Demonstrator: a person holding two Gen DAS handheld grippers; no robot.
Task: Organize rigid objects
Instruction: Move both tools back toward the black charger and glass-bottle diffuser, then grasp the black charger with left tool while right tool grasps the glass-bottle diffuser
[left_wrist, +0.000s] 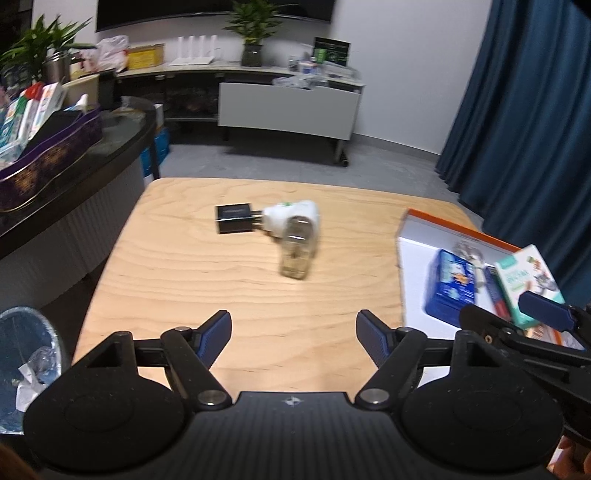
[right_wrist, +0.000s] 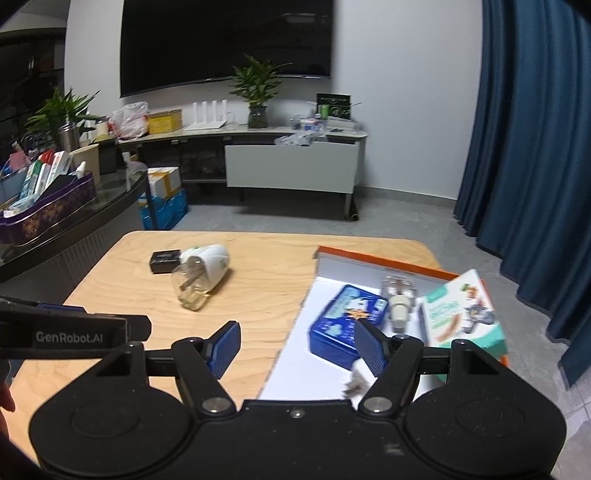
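The left gripper (left_wrist: 293, 341) hangs over the near part of the wooden table (left_wrist: 184, 280) with its jaws apart and nothing between them; the white plug-in device (left_wrist: 295, 216) with its clear bottle (left_wrist: 295, 254) lies well ahead of it, near the middle of the table, and the small black box (left_wrist: 233, 218) lies just beside the device, on its left, seemingly touching it. The right gripper (right_wrist: 297, 345) is also apart and holds nothing; it hangs over the near left edge of the white tray with the orange rim (right_wrist: 388, 263), which stands on the right part of the table. In this tray lie a blue tin (right_wrist: 341, 325), a small white and clear bottle (right_wrist: 399, 302) beside it, and a card box with a cartoon picture (right_wrist: 461, 310) leaning on the right side. On the side of the left gripper, seen from the right wrist view, I can read "GenRobot.AI"; the writing on the tin, the card box and the black box is too blurred to read.
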